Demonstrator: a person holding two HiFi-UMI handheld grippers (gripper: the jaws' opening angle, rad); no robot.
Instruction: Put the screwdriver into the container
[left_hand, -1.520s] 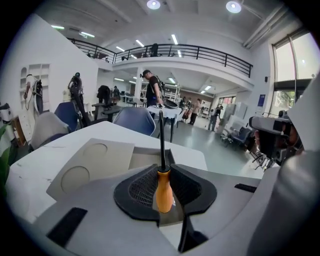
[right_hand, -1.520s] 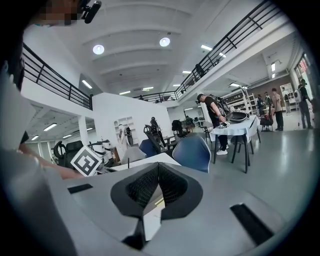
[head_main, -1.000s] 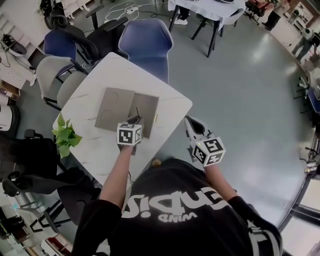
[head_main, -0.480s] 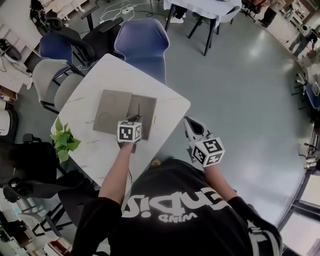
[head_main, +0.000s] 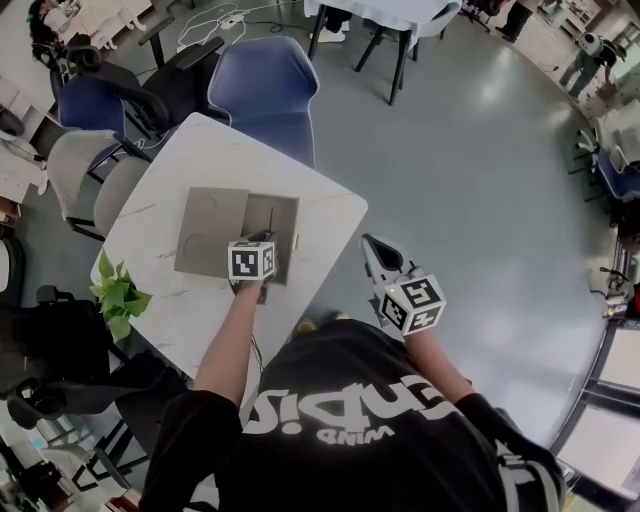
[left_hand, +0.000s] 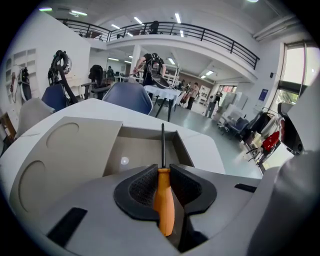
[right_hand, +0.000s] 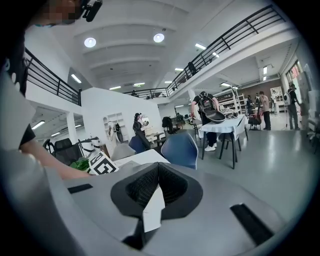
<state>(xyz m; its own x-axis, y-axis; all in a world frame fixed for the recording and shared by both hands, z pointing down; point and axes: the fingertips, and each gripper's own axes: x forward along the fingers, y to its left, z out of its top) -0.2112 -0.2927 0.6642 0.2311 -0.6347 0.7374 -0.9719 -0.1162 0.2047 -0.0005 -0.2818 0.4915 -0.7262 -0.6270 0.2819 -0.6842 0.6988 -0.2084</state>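
An orange-handled screwdriver (left_hand: 164, 200) is clamped between my left gripper's (left_hand: 163, 169) pads, its black shaft pointing forward over the open compartment of the grey container (left_hand: 80, 150). In the head view the left gripper (head_main: 262, 241) hovers at the near edge of the container (head_main: 205, 228) on the white table (head_main: 330, 212), with the shaft (head_main: 271, 218) over the right-hand recess. My right gripper (head_main: 372, 250) hangs off the table's right side above the floor. Its jaws (right_hand: 157, 167) are closed together with nothing in them.
A small green plant (head_main: 118, 295) stands at the table's left near corner. A blue chair (head_main: 262, 85) is at the far side and grey chairs (head_main: 75, 170) at the left. Another table with chairs (head_main: 370, 20) and people stand farther off.
My left gripper has edged forward with the screwdriver, so the shaft reaches further over the container's recess. The right gripper has barely moved.
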